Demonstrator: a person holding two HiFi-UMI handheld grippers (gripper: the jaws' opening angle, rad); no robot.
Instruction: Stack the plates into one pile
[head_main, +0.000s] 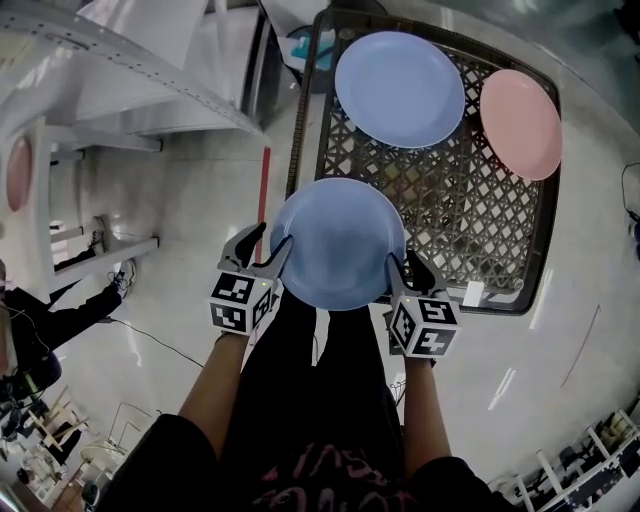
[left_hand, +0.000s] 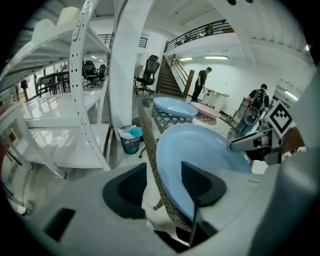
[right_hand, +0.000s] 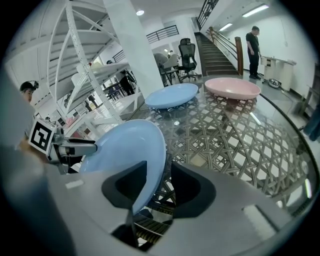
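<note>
Left gripper (head_main: 262, 247) at 9 o'clock and right gripper (head_main: 408, 268) at 3 o'clock of the near blue plate (head_main: 338, 243). Both jaws spread wide, straddling its rim, unclamped.

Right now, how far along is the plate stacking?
Done: nothing stacked; far blue plate, pink plate and near blue plate lie apart on the table. In hand: left gripper and right gripper straddle the near blue plate's rim, jaws open. Left: all stacking.
</note>
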